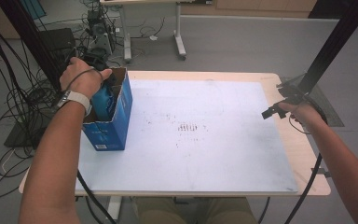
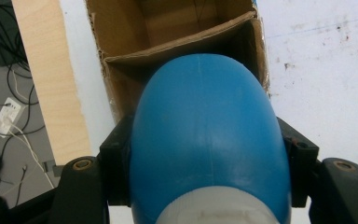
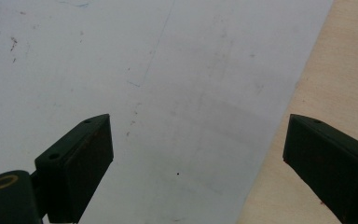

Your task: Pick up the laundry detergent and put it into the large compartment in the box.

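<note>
1. Even, soft light is falling from overhead in the high view, leaving the white mat bright and nearly shadowless.
2. A faint sheen is showing on the blue bottle, which is looking soft and out of focus up close.
3. The cardboard box interior is sitting in shade.
4. All three pictures are looking slightly grainy and soft.

The bottle looks like smooth, faintly glossy blue plastic. The box is raw brown cardboard inside, printed blue outside. A matt white sheet, speckled and scuffed, covers the pale wood table.
</note>
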Motion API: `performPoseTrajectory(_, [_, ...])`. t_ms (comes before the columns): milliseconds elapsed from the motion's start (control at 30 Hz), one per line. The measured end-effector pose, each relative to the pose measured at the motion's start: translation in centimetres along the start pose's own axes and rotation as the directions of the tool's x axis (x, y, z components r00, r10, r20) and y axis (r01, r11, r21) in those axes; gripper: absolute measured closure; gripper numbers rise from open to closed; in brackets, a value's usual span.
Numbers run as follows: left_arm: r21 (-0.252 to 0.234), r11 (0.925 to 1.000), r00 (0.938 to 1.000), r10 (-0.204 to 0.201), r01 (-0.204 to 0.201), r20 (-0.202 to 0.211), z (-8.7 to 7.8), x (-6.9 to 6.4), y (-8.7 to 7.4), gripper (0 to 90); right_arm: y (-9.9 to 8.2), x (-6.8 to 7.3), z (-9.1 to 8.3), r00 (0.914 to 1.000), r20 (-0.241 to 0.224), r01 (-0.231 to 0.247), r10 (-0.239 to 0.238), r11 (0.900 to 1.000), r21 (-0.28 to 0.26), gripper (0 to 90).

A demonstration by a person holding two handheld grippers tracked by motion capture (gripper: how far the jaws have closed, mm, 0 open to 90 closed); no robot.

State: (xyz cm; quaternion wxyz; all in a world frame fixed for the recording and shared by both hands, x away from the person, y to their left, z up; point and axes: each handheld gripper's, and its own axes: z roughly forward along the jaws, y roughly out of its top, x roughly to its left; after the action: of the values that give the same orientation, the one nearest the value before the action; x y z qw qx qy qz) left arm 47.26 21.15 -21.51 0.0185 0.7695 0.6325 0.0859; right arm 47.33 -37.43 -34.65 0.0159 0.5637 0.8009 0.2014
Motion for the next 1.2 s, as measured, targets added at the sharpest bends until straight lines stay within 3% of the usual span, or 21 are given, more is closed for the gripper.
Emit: performPoseTrajectory(1200, [0.02, 0.9997, 0.9999, 0.011, -0.011, -0.006, 4.5, 0.0, -1.0, 37.6, -0.3, -0.1, 0.9, 0.9998, -0.008, -0.02, 0.02, 0.9996, 0.018, 8.3])
